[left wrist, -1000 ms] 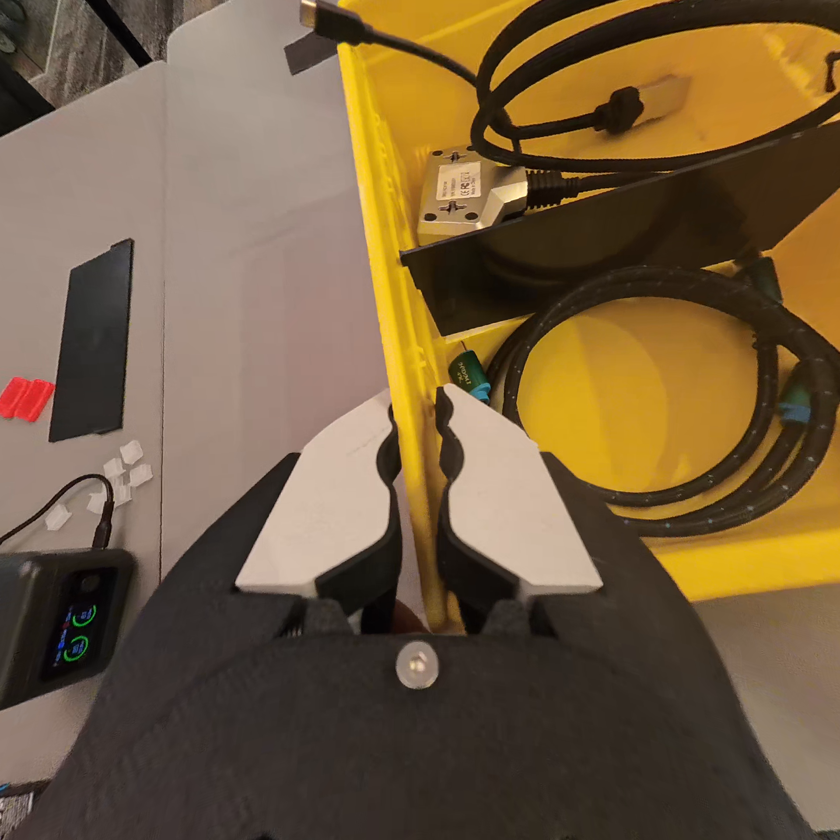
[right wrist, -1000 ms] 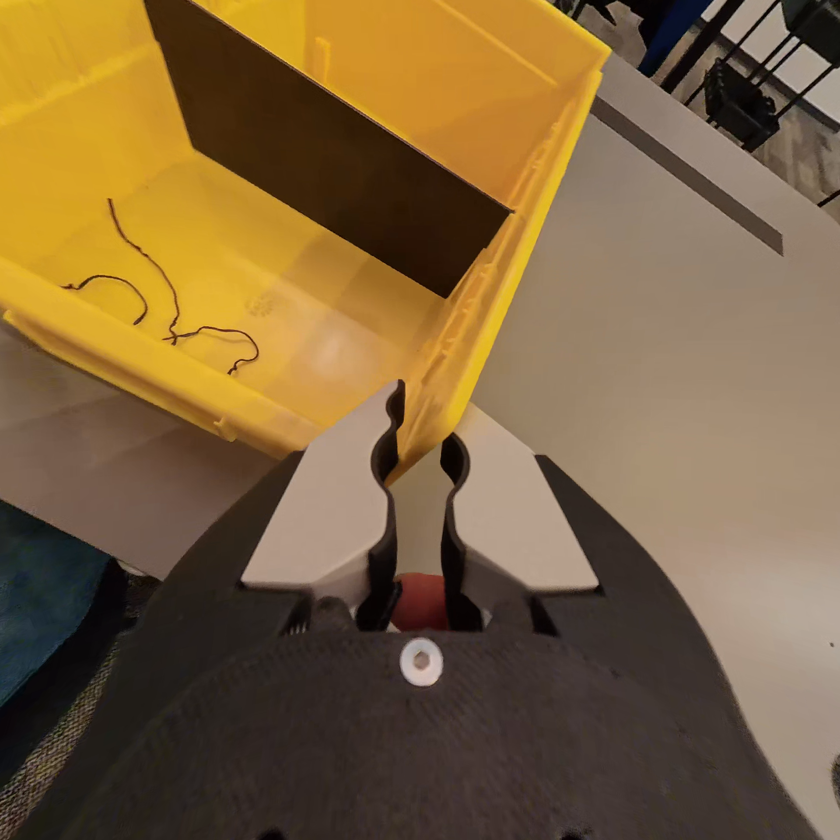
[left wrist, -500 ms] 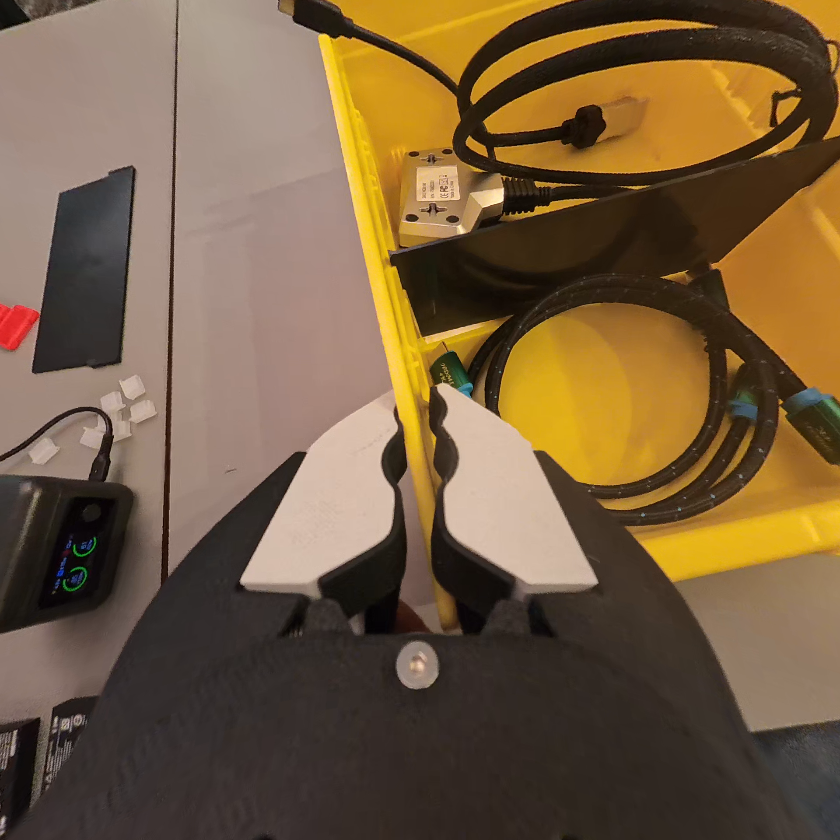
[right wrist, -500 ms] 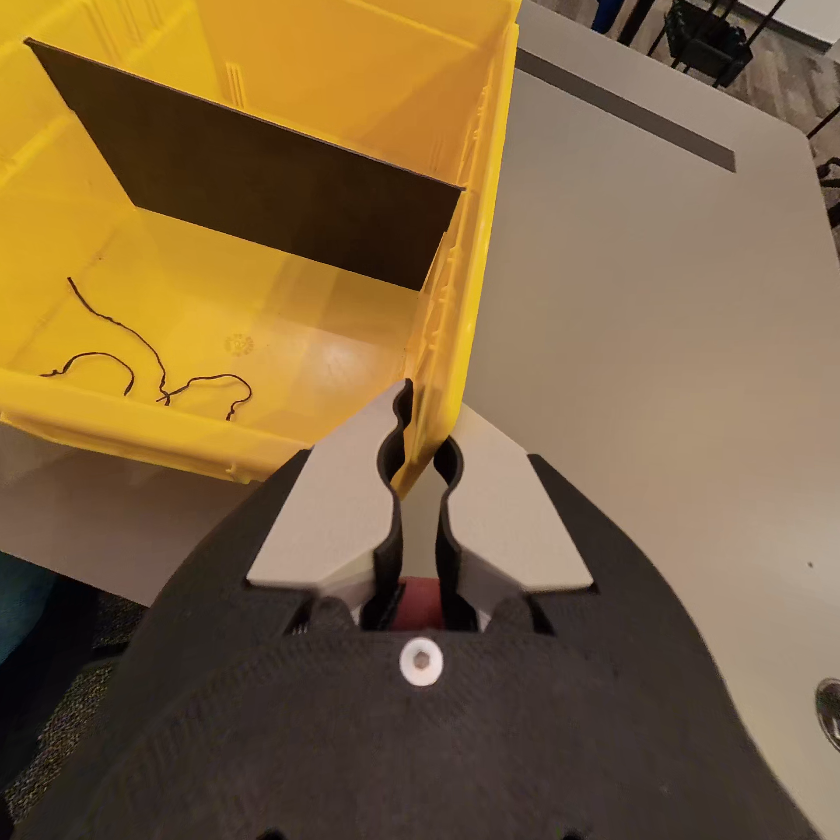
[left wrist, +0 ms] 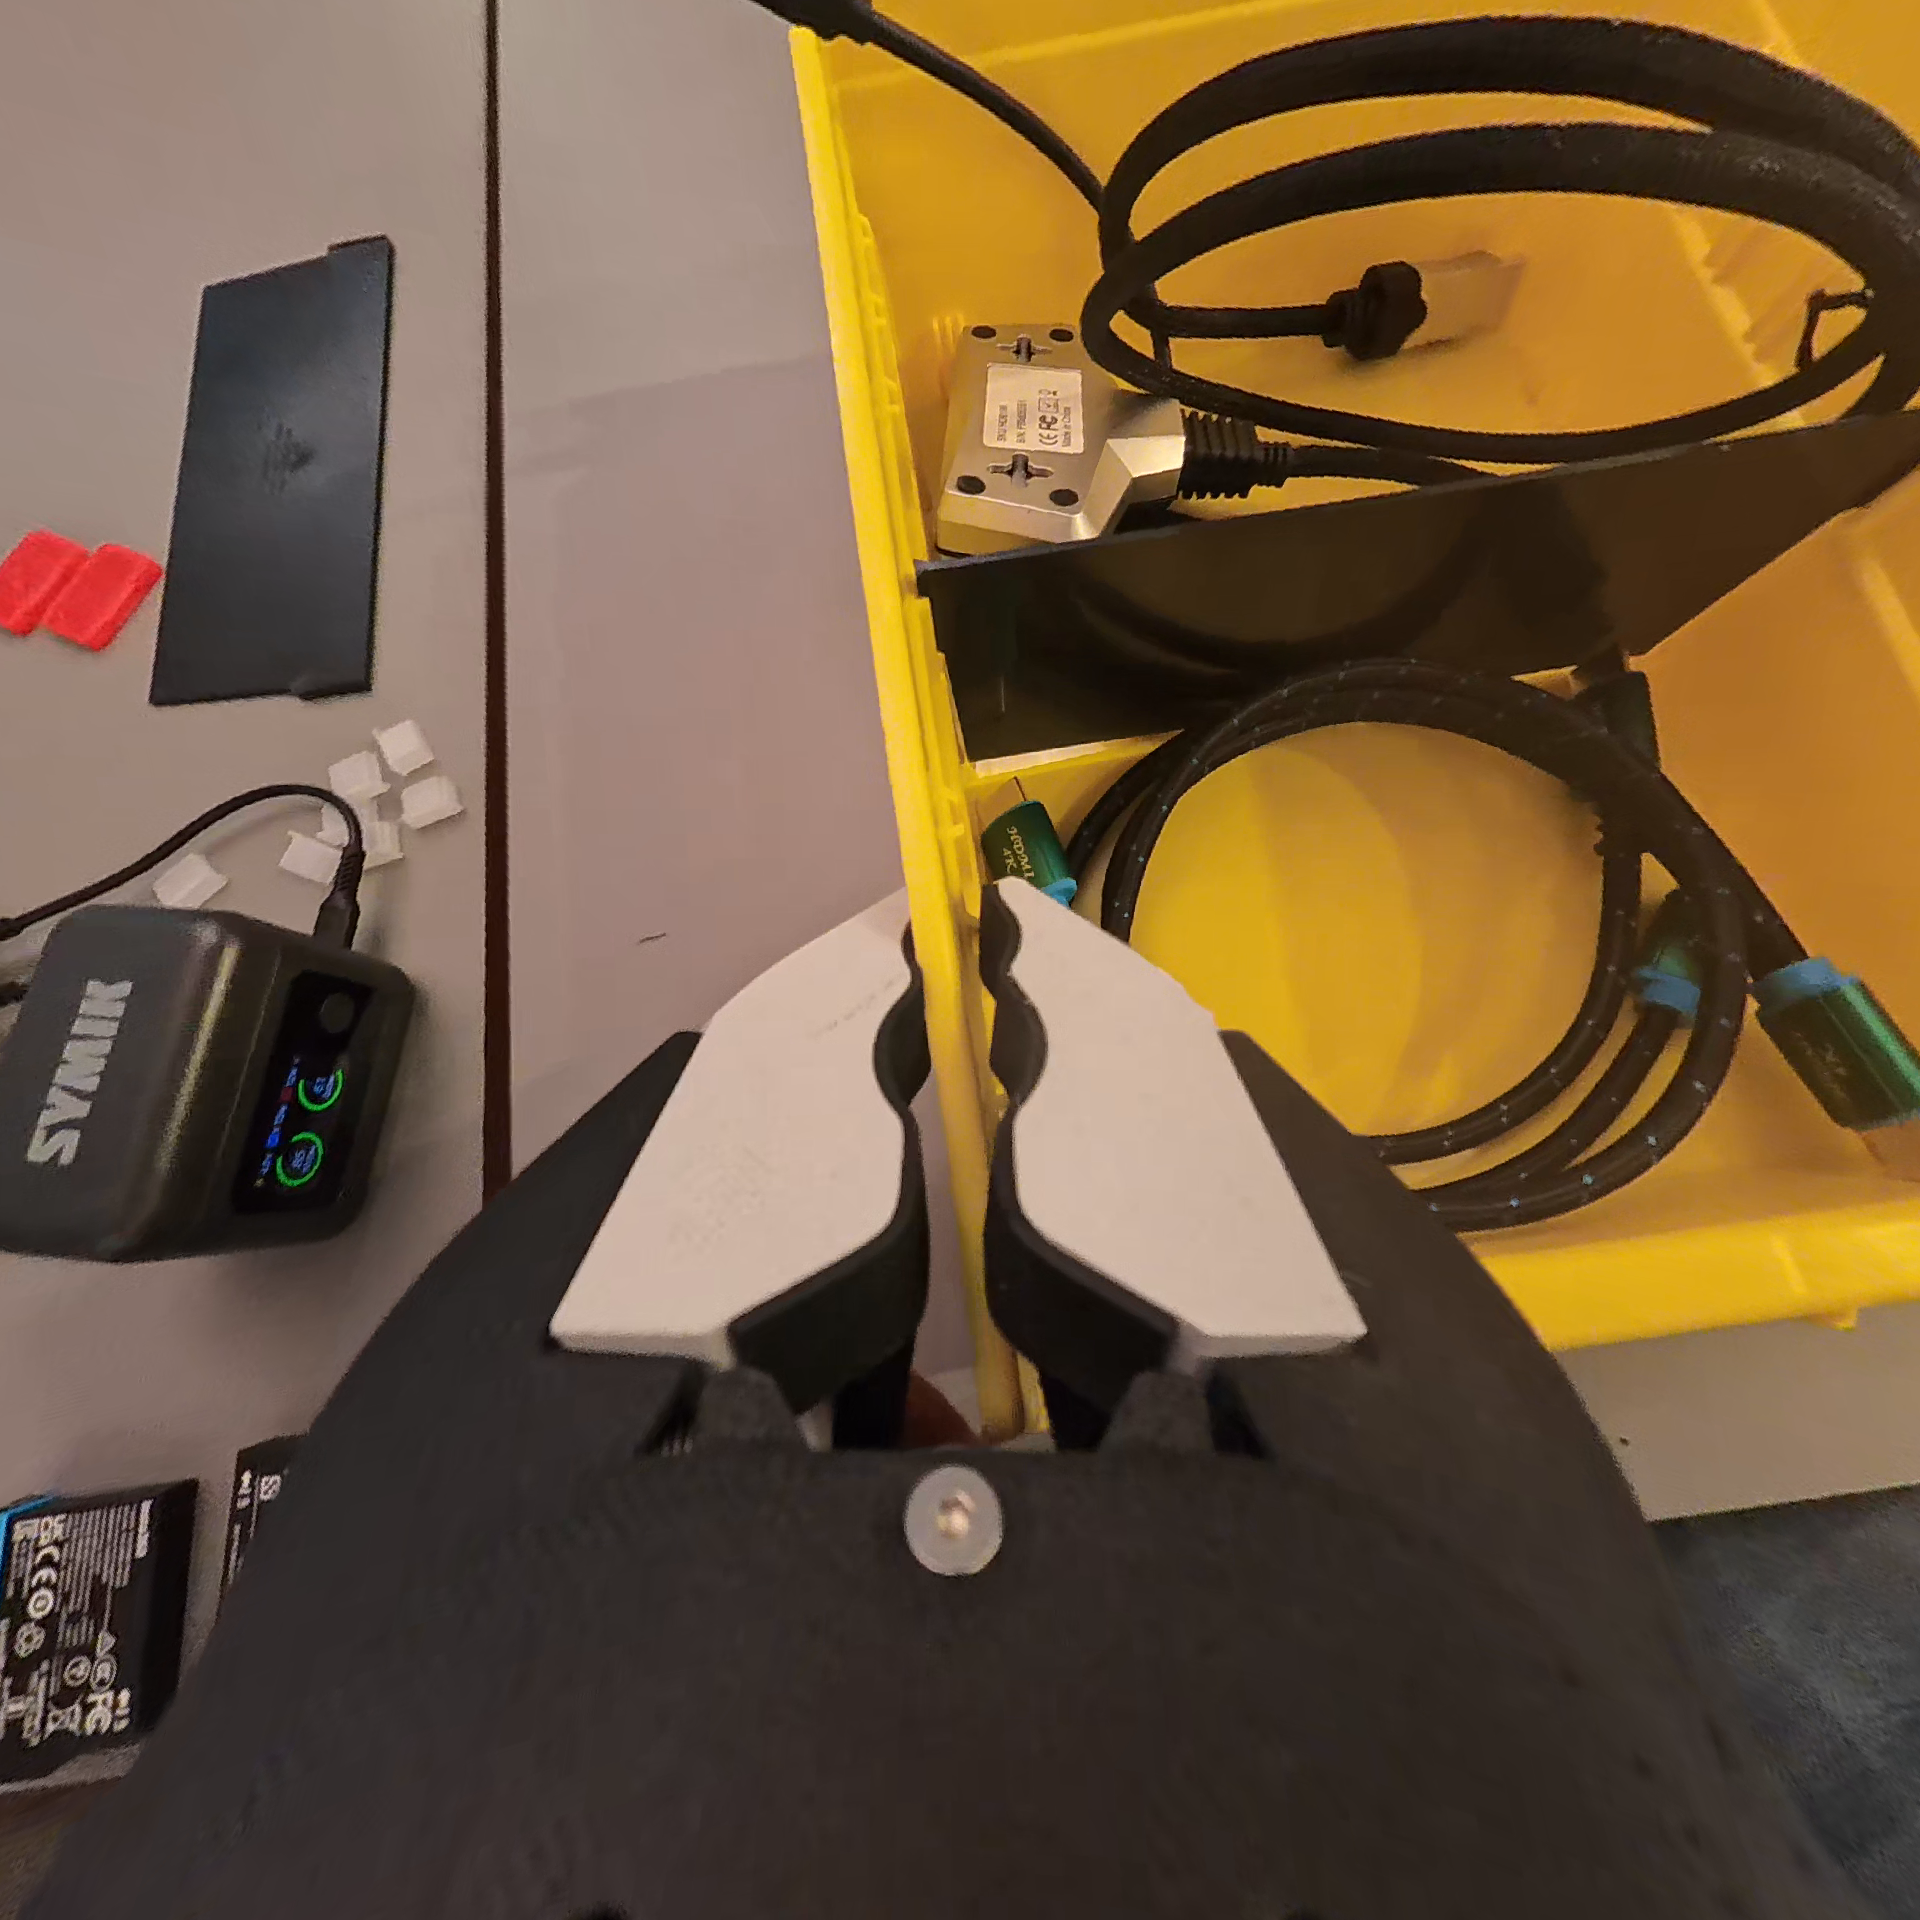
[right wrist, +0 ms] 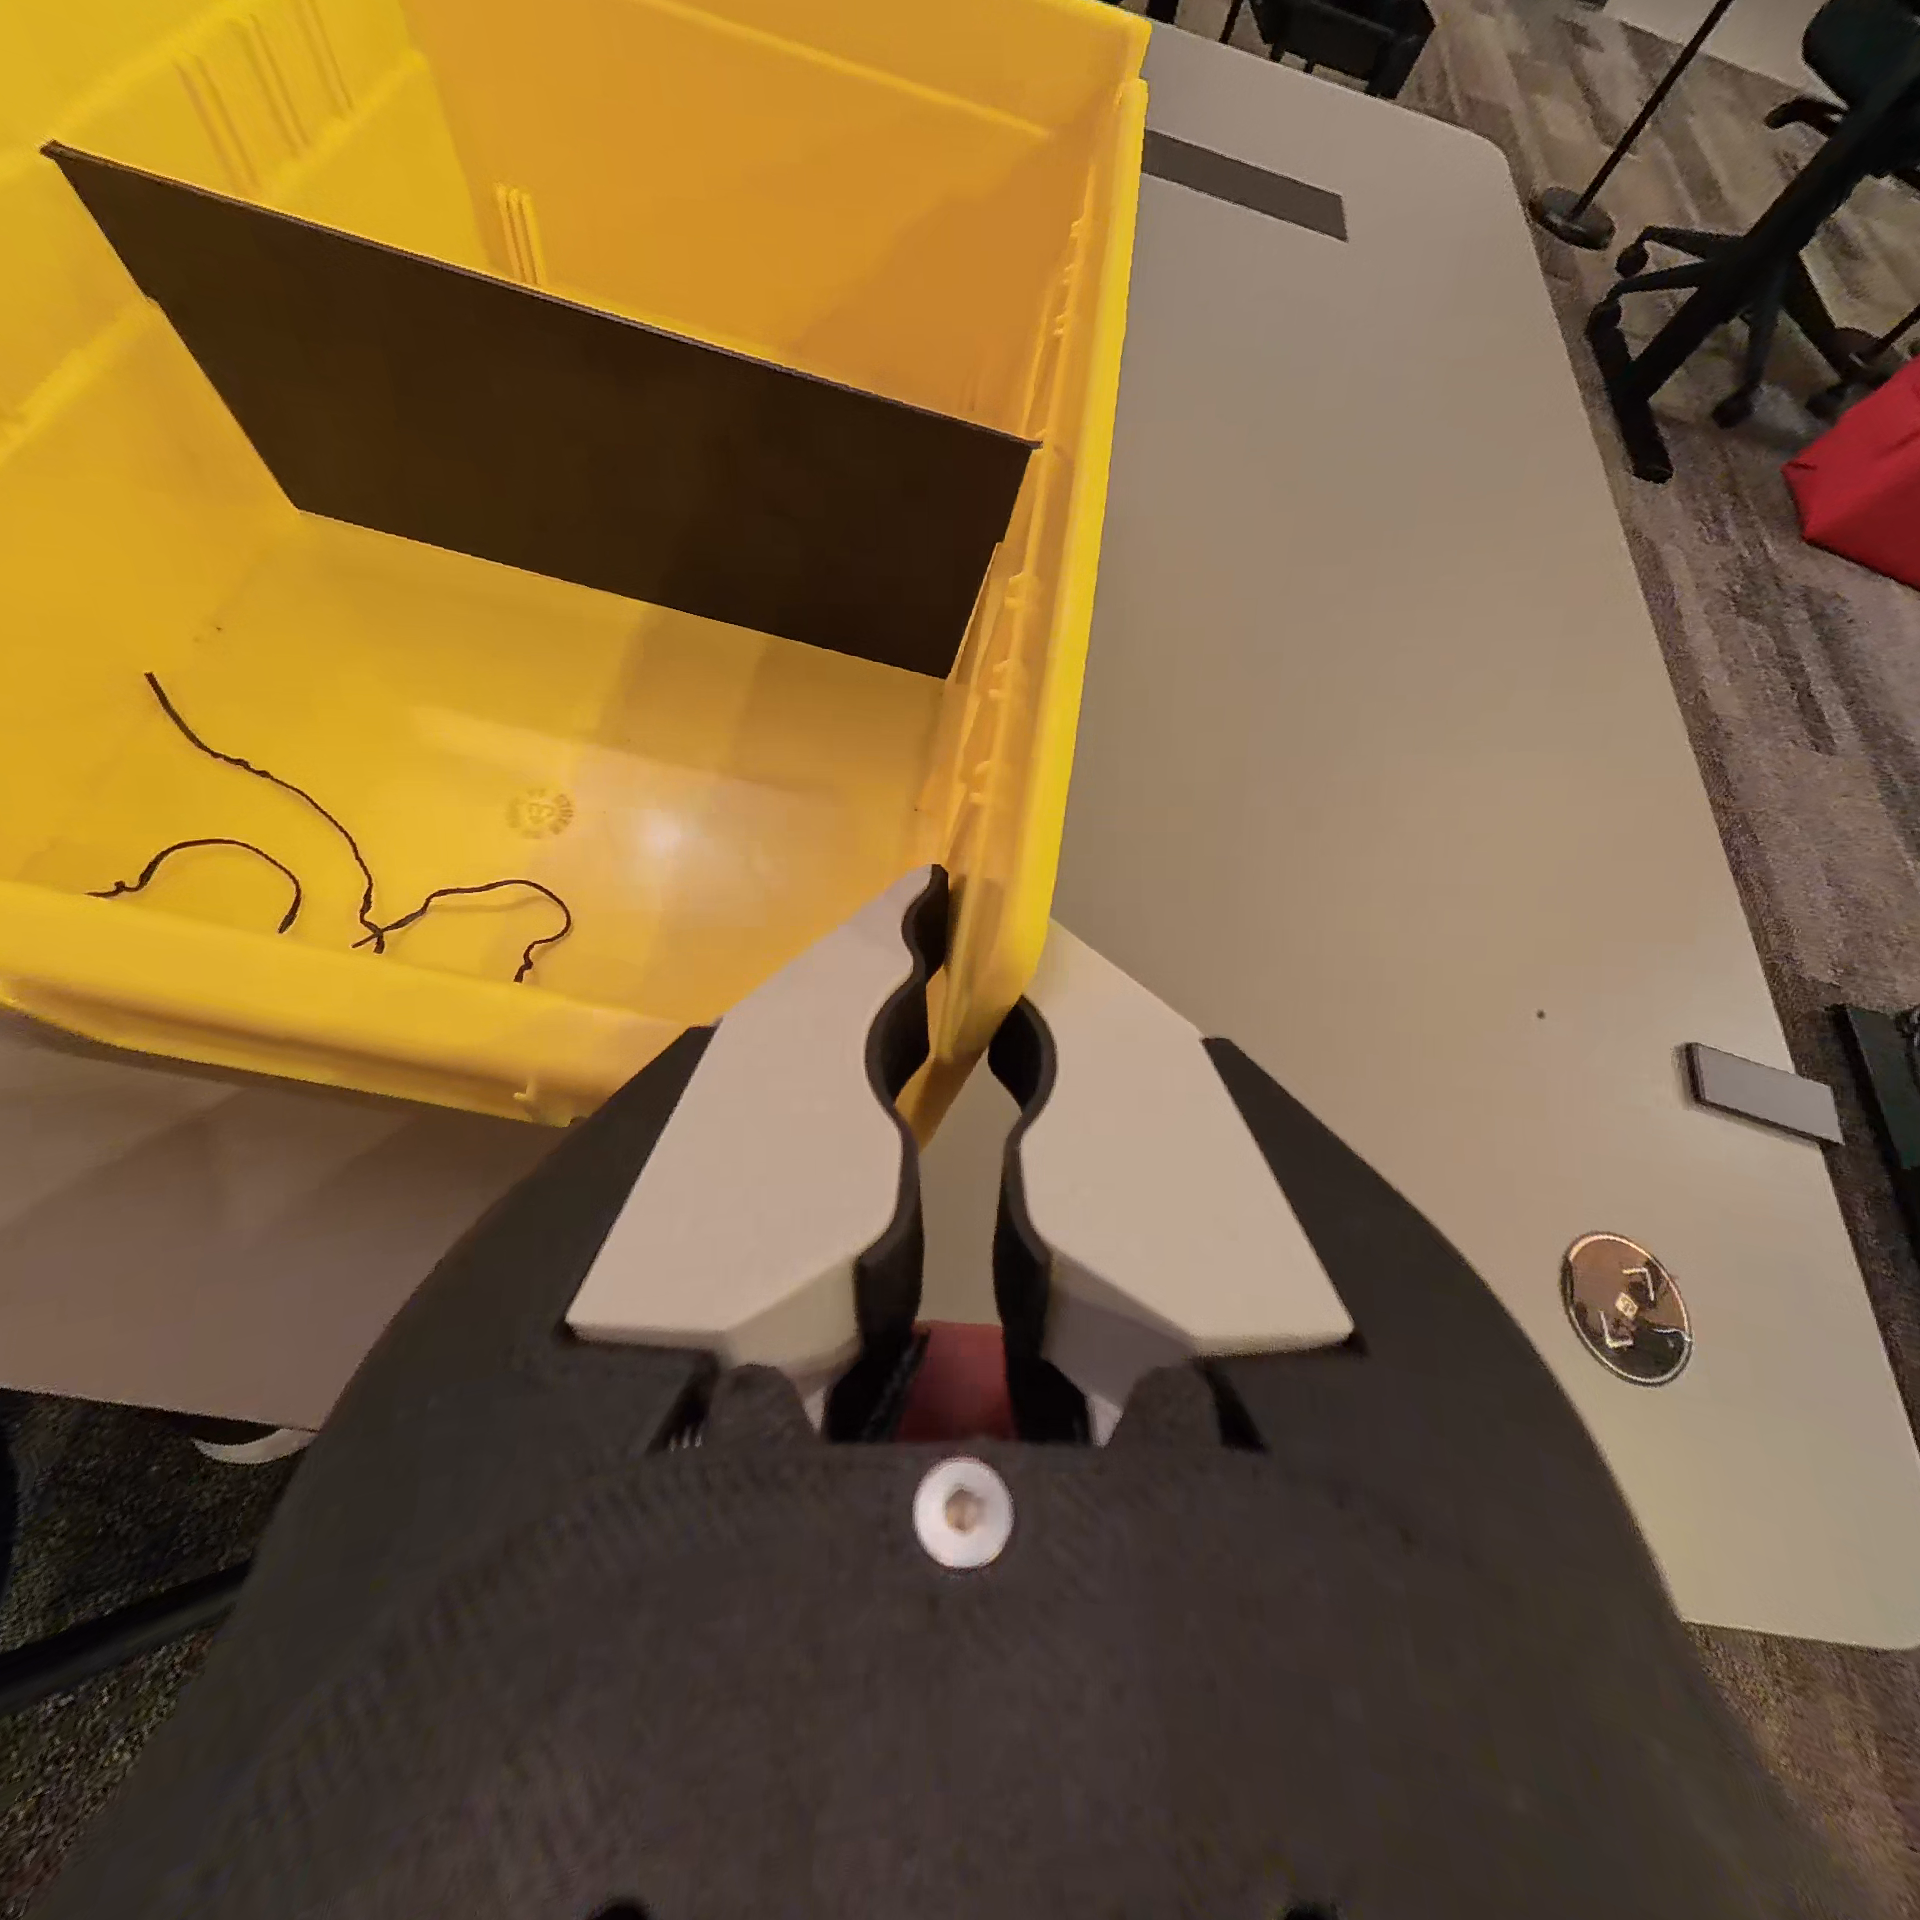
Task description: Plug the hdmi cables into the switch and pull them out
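My left gripper (left wrist: 951, 909) is shut on the left wall of a yellow bin (left wrist: 873, 468). Behind a black divider (left wrist: 1351, 592) lie a silver HDMI switch (left wrist: 1039, 447) and a coiled black braided cable (left wrist: 1455, 135). In front of the divider lies a coiled HDMI cable (left wrist: 1610, 831) with green plugs (left wrist: 1023, 847). My right gripper (right wrist: 987, 914) is shut on the right wall of a yellow bin (right wrist: 1081, 520), near its front corner. That compartment holds only a loose black thread (right wrist: 343, 862) in front of a black divider (right wrist: 623, 447).
Left of the bin on the grey table lie a black device with a lit screen (left wrist: 187, 1081), a flat black plate (left wrist: 281, 468), red pieces (left wrist: 73, 587), small white caps (left wrist: 384, 790) and a black battery (left wrist: 83, 1621). A round metal grommet (right wrist: 1626, 1309) and chair legs (right wrist: 1714, 281) are at the right. About 85 cm separates my left fingertips from my right. My right gripper's tips are some 20 cm from the round metal grommet (right wrist: 1626, 1309).
Both grippers stay clamped on the bin walls. The bin has turned and shifted with them. The items at the left look nearer, and more table and floor show at the right.
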The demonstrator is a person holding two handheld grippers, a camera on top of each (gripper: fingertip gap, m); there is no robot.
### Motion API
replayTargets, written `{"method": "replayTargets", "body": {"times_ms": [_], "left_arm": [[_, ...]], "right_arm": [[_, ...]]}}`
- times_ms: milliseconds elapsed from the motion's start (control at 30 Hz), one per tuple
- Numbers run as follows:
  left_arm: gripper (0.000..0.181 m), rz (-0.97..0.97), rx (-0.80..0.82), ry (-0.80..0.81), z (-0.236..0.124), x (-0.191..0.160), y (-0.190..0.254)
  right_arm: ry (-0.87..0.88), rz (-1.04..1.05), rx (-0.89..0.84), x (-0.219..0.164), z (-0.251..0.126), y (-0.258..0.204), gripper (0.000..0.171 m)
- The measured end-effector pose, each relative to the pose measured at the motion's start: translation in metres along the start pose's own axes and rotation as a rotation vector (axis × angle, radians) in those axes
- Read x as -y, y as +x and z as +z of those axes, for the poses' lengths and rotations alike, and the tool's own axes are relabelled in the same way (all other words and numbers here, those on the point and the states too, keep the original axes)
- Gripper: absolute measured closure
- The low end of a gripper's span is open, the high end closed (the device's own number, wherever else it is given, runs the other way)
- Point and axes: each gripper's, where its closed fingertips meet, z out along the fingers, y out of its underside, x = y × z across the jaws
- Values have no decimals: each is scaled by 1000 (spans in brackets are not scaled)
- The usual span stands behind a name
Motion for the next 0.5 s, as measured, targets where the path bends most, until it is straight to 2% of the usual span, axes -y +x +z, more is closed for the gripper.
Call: {"method": "replayTargets", "body": {"times_ms": [433, 500], "left_arm": [[175, -44, -4, 6, -3, -3, -9], [174, -39, 6, 7, -3, -3, -9]], "right_arm": [[14, 45, -49, -5, -1, 22, 169], [7, 16, -66, -5, -1, 23, 158]]}}
